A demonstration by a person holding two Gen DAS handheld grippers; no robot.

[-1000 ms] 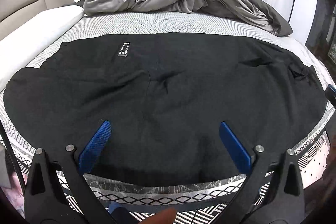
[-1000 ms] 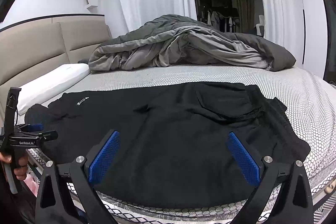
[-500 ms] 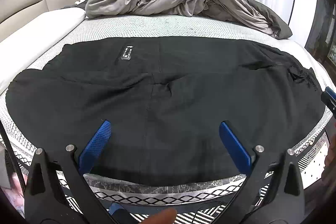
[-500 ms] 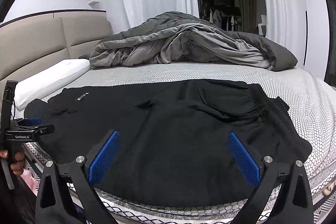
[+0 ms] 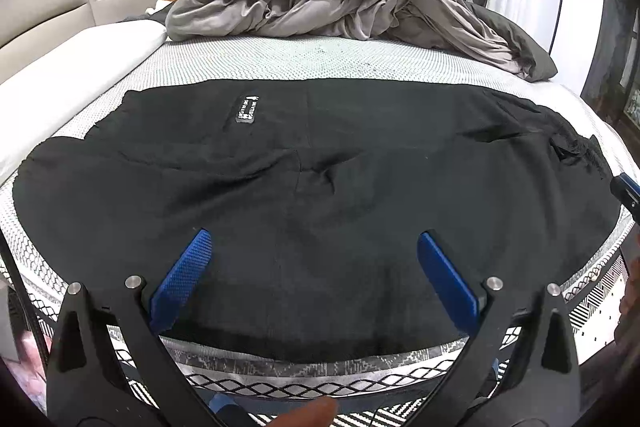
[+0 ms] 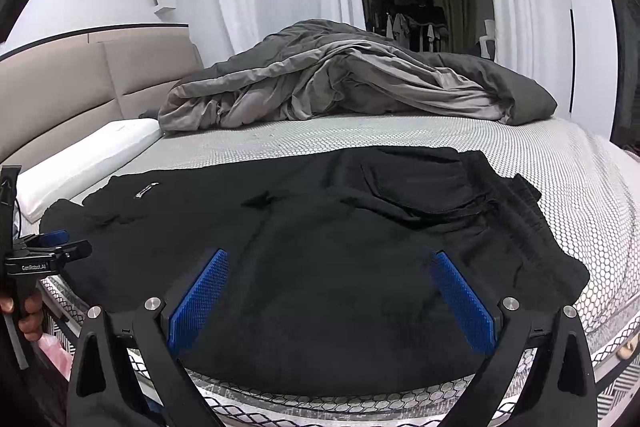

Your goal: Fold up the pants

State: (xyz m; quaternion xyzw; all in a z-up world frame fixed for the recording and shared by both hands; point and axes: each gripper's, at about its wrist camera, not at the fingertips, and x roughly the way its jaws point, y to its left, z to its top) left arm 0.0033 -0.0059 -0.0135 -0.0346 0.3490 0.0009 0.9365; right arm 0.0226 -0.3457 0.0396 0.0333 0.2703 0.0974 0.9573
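Black pants (image 5: 320, 187) lie flat across the near part of the bed, with a small label (image 5: 247, 109) toward the left. In the right wrist view the pants (image 6: 320, 247) show a pocket (image 6: 420, 187) and the waistband (image 6: 516, 211) at the right end. My left gripper (image 5: 313, 239) hovers open over the near edge of the cloth, nothing between its blue pads (image 5: 184, 279). My right gripper (image 6: 329, 255) is likewise open above the fabric near the waist end. Each gripper appears in the other's view: the right gripper (image 5: 626, 191), and the left gripper (image 6: 52, 247) held by a hand (image 6: 24, 311).
A crumpled grey duvet (image 5: 340, 3) is piled at the far side of the mattress (image 5: 280, 63). A white pillow (image 6: 88, 155) and a beige headboard (image 6: 80, 87) sit at the left. The bed's patterned front edge (image 5: 320, 371) runs just below the grippers.
Both grippers have shifted only slightly and stay open. The pants lie as before.
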